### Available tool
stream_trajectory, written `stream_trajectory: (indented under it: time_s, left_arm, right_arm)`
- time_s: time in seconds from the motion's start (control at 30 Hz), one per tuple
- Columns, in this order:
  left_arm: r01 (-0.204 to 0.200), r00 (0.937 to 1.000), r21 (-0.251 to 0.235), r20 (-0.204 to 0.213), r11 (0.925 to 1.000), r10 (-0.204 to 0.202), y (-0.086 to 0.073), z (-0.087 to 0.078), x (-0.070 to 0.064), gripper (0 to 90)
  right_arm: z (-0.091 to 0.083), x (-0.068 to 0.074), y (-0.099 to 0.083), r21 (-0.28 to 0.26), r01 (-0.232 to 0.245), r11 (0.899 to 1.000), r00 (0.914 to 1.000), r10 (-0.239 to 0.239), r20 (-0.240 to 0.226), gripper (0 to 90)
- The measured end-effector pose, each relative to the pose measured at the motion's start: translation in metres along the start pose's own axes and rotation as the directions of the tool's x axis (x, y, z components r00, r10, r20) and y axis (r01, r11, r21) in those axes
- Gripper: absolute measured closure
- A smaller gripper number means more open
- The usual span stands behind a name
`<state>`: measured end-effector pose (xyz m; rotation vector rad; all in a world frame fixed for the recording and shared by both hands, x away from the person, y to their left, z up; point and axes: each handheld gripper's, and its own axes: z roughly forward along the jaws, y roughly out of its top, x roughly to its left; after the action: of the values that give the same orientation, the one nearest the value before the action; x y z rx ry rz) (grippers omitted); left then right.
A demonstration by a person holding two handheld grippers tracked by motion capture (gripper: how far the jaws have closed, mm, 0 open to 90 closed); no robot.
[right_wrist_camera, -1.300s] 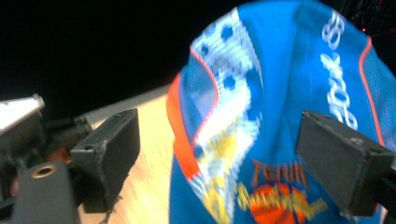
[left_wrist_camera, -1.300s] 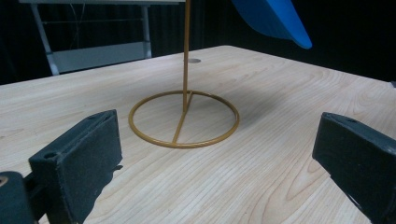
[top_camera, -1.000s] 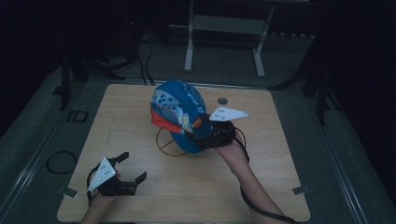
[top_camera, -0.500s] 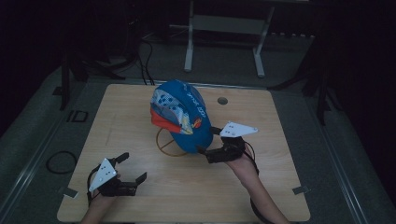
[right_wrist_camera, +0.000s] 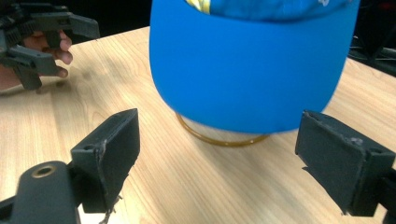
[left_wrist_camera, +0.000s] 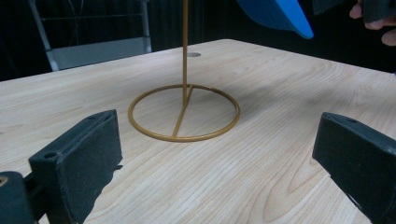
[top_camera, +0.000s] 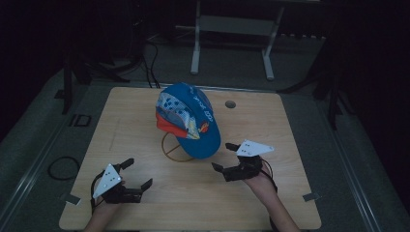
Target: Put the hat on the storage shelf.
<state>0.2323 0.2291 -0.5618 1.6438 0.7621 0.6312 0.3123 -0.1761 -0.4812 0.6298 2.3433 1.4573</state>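
A blue cap (top_camera: 189, 119) with red trim and printed patterns hangs on a thin gold stand (top_camera: 170, 149) in the middle of the wooden table (top_camera: 290, 125). Its blue brim (right_wrist_camera: 247, 70) points toward my right gripper (top_camera: 225, 156), which is open just to the right of and in front of the cap, apart from it. Near the table's front left, my left gripper (top_camera: 137, 173) is open and holds nothing. The stand's ring base (left_wrist_camera: 184, 113) and upright rod lie ahead of the left gripper (left_wrist_camera: 215, 158). The right gripper (right_wrist_camera: 219, 149) faces the brim.
A round hole (top_camera: 230, 104) sits in the table behind the cap. A grey metal frame (top_camera: 232, 29) stands on the floor beyond the table, with cables (top_camera: 150, 53) to its left. A cable loop (top_camera: 63, 166) lies on the floor at the left.
My right gripper has let go of the cap's brim and pulled back toward the front right of the table. The cap stays on the stand. The left gripper has not moved.
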Motion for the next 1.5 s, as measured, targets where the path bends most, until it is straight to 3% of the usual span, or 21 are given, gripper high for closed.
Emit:
stream_trajectory:
  time_s: [0.13,0.3,0.7,0.9,1.0,1.13,1.5]
  left_arm:
    - [0.001,1.0000,0.003,-0.002,1.0000,-0.001,-0.001,0.000,0.001,1.8]
    - [0.000,1.0000,0.011,0.003,0.9999,0.000,-0.001,0.000,0.000,1.8]
    - [-0.007,1.0000,0.039,0.006,0.9992,0.007,-0.003,0.003,0.000,1.8]
    - [-0.003,1.0000,0.054,0.003,0.9985,0.003,-0.006,0.005,0.002,1.8]
    - [-0.007,1.0000,0.078,0.004,0.9969,0.006,-0.007,0.006,0.003,1.8]
    - [-0.010,0.9999,0.106,-0.008,0.9943,0.011,-0.008,0.008,0.003,1.8]
    - [-0.001,0.9995,0.126,-0.030,0.9921,0.005,-0.010,0.006,0.005,1.8]
  right_arm:
    - [-0.002,-0.002,-0.008,0.000,-0.018,1.000,0.9998,0.018,-0.001,13.9]
    - [-0.005,-0.009,-0.030,0.037,-0.041,0.998,0.9991,0.041,0.008,13.9]
    - [-0.008,-0.024,-0.071,0.092,-0.057,0.994,0.9983,0.055,0.016,14.0]
    - [-0.016,-0.037,-0.087,0.072,-0.067,0.995,0.9970,0.064,0.045,14.0]
    - [-0.018,-0.042,-0.092,0.105,-0.062,0.993,0.9953,0.054,0.081,14.0]
    - [-0.020,-0.049,-0.099,0.111,-0.098,0.989,0.9914,0.087,0.098,13.9]
    - [-0.036,-0.062,-0.113,0.131,-0.120,0.984,0.9865,0.103,0.128,14.0]
